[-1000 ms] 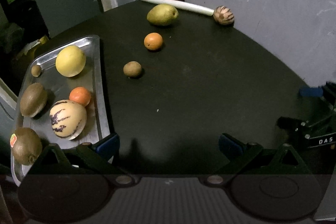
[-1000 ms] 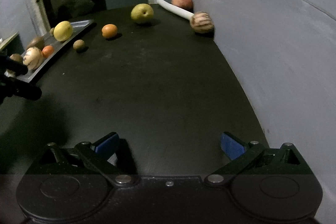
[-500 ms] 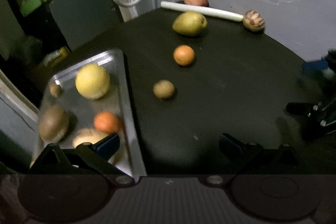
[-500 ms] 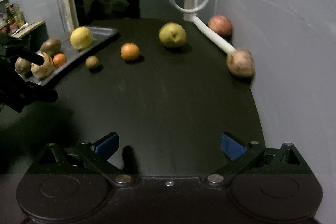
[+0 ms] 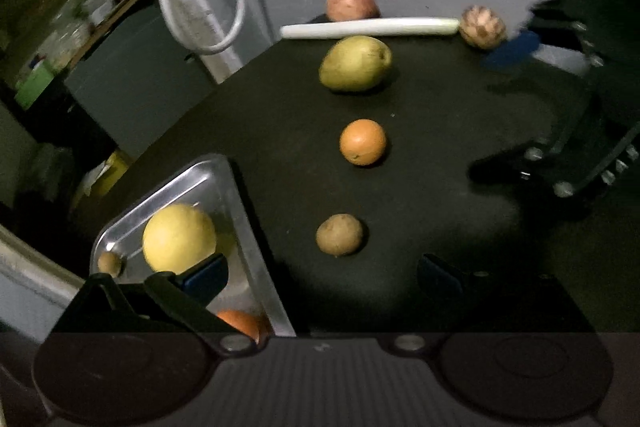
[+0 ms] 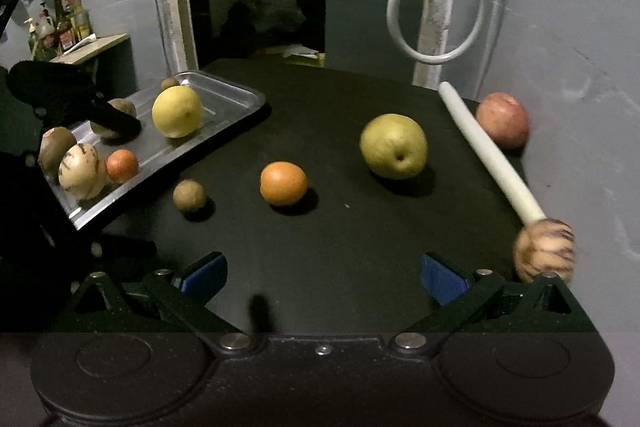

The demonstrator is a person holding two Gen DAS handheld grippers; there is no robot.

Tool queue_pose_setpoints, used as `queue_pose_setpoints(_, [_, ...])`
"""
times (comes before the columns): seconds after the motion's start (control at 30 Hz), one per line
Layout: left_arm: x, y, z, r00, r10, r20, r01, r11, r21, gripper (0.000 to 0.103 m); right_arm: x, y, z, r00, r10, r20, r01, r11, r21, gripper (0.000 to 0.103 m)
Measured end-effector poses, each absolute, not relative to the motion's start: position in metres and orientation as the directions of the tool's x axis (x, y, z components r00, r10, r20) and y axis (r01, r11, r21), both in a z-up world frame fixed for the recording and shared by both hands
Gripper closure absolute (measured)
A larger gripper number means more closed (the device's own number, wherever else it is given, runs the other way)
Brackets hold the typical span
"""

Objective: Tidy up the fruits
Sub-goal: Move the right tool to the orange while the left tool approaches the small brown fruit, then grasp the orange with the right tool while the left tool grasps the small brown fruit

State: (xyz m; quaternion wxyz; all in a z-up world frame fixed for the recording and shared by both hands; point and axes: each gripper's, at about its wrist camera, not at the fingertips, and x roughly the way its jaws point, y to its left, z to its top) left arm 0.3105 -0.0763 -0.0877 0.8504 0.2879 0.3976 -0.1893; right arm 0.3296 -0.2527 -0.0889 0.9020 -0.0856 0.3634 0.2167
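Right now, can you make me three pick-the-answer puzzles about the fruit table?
1. Where is the big yellow fruit?
A. in the metal tray
B. beside the red apple
C. under the white stick

2. How many fruits lie loose on the black table?
A. two
B. five
C. nine

3. What is the right tool doing?
A. squeezing the orange
B. open, holding nothing
C. shut on the pear

Answers: 1 A, it rests on the tray's floor; 2 B, small brown fruit, orange, pear, apple, striped fruit; 3 B, nothing sits between its spread blue tips.
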Motion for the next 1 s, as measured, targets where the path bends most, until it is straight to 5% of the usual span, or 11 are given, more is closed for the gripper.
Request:
queue_pose_setpoints(0.4, [0.322, -0.085, -0.100, 0.570, -0.139, -0.810, 0.640, 0.694, 0.331, 0.012, 0.365, -0.237, -0.101, 0.602, 0.356, -0.715, -0.532, 0.846, -0.028, 0.019])
queue_pose_setpoints(0.77, [0.330, -0.078, -0.097, 0.548, -0.153, -0.822, 0.620, 0.735, 0.276, 0.040, 0.381, -0.220, -0.103, 0.578, 0.394, -0.714, -0.596, 0.802, -0.040, 0.035])
queue_pose_setpoints(1.0, [0.331, -0.077, -0.095, 0.550, -0.156, -0.820, 0.609, 0.747, 0.267, 0.048, 0.387, -0.215, -0.105, 0.569, 0.410, -0.712, -0.605, 0.796, -0.026, 0.044])
